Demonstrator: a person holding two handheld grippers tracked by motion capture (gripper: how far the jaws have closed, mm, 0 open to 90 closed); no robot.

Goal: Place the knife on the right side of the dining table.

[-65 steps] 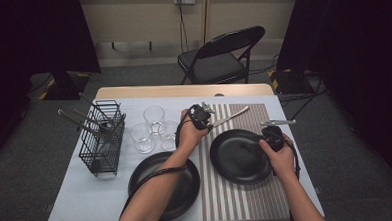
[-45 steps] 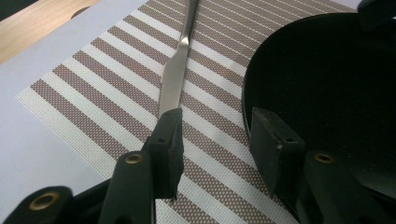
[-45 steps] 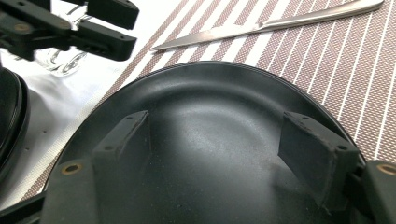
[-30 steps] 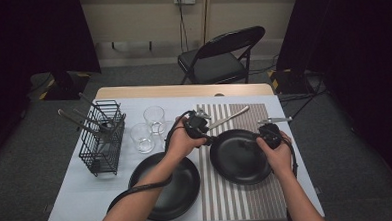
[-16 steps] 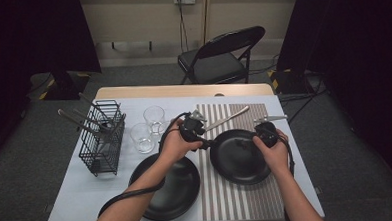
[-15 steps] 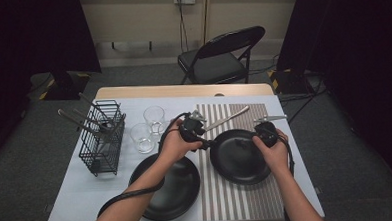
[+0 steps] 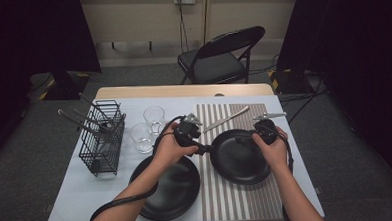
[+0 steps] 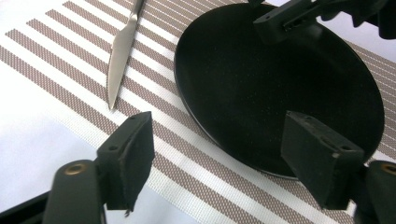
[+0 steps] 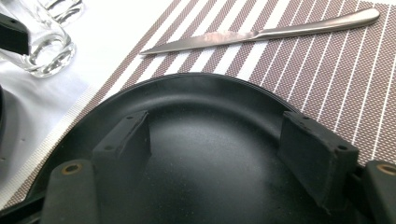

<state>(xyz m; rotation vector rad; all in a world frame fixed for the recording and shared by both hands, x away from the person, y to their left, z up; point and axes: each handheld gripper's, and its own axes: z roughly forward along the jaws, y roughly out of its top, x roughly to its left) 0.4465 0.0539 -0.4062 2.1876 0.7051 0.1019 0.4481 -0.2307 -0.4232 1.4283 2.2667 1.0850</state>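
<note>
Surface (image 7: pixel 77 195): I see a white-covered table with a striped mat (image 7: pixel 238 198) lying on its right half.
Left plate (image 7: pixel 170 187): a black plate sits on the white part, just beside the mat, near my edge.
Right plate (image 7: pixel 238 156): this black plate lies flat on the striped mat, between my two hands. It is the one I am working at.
Rack (image 7: pixel 102 139): a black wire rack stands at the left, with tools sticking out of it.
Glasses (image 7: pixel 147 127): two clear glasses stand between the rack and the mat.
Knife (image 7: pixel 227 119): it lies on the mat behind the right plate, not touching it.
Left gripper (image 8: pixel 219 154): my jaws have just been opening and now stand wide. The near rim of the right plate runs between them, but the pads do not press on it.
Right gripper (image 9: pixel 215 154): my jaws stand wide over the plate's other side, holding nothing that I can see.
</note>
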